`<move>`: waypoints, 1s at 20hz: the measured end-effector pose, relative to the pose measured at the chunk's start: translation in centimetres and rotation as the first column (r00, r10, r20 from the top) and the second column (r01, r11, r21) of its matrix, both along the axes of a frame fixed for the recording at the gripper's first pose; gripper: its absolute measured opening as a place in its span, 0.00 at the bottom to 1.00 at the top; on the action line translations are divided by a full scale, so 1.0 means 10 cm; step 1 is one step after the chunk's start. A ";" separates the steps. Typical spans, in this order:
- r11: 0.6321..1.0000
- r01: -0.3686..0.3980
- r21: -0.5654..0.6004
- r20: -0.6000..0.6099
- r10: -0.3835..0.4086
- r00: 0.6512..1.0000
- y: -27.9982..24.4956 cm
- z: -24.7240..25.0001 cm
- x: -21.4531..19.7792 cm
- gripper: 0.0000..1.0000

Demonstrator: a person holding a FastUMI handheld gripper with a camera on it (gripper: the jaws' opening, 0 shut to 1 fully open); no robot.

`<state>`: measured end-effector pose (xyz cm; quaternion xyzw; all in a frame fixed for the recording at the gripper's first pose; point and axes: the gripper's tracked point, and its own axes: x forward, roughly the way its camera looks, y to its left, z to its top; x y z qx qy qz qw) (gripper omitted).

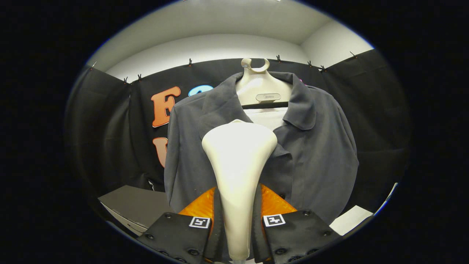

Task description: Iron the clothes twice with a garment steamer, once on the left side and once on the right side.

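My gripper (238, 220) is closed on the steamer (239, 172), a pale wand with a narrow handle that widens into a broad rounded head. Both fingers press on the handle, one on each side, and the head rises straight ahead of them.

Just beyond the head hangs the jacket (315, 154), dark grey, with a wide collar and lapels falling open. It sits on a pale hanger (262, 90) whose hook curls at the top. A strip of white lining or shirt shows at the neck. The head covers the middle of the jacket front, near the lapel on the side of the left finger; I cannot tell whether it touches the cloth.

To do this pass well, I judge I should keep the head flat to the fabric, start high near the shoulder, and draw it down one front panel in a slow, even line, keeping off the collar fold so it does not crease. The other panel then needs the same stroke.

Behind the jacket a black cloth wall (366, 110) is clipped along its top edge under a white ceiling. Low beside the jacket, on the left finger's side, stands a dark grey box (128, 201); on the other side lies a white sheet (350, 220).
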<state>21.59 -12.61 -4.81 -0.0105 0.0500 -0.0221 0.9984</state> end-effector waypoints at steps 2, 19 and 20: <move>1.000 -0.005 -0.001 -0.019 0.005 1.000 0.01 -0.11 -0.02 0.39; 0.997 0.070 0.026 -0.138 -0.066 0.988 -0.42 -1.22 -0.38 0.39; 0.997 0.070 0.021 -0.138 -0.066 0.988 -0.44 -1.27 -0.39 0.39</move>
